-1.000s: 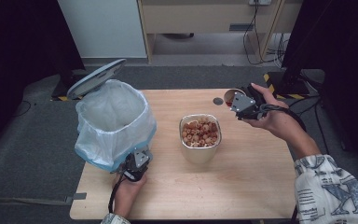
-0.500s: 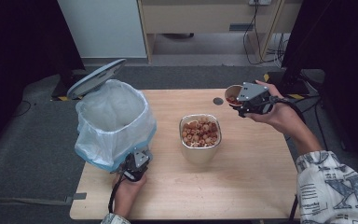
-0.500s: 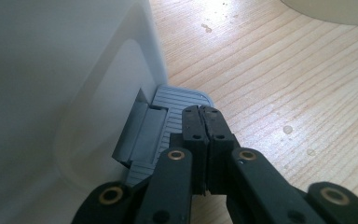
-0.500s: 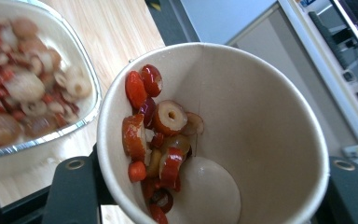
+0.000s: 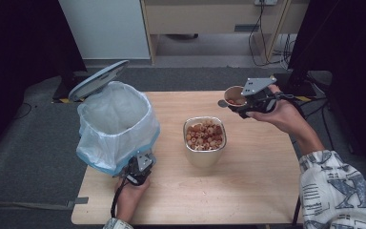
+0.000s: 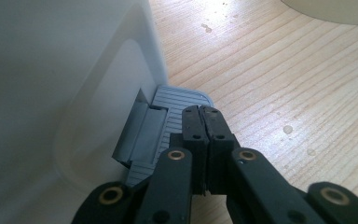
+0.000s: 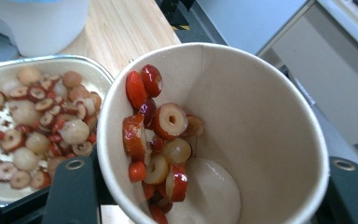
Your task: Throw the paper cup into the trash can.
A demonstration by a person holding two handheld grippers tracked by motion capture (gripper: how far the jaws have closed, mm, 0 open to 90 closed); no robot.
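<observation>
Already the paper cup (image 7: 223, 135), clamped in the right gripper (image 5: 248, 102) at upper right, leaned sideways, risking fruit slices (image 7: 161, 144) spilling short of the metal tray (image 5: 205, 155), while the left gripper (image 6: 203, 123), jaws closed empty, pressed the bin pedal (image 6: 168, 116).

Lower right of the tabletop (image 5: 248, 191) lies bare — open passage; the bin (image 5: 116, 126) blocks the left, the metal tray (image 5: 205, 157) the centre.

High view is soft and a bit grainy, the wooden surface (image 5: 248, 191) evenly lit from above while the room edges fall near black. Left tool view has a glare patch on the wood top centre, and the bin wall (image 6: 51, 70) is dim and out of focus. Right tool view is bright and sharp on the paper cup (image 7: 261, 116), with a blurred background.
</observation>
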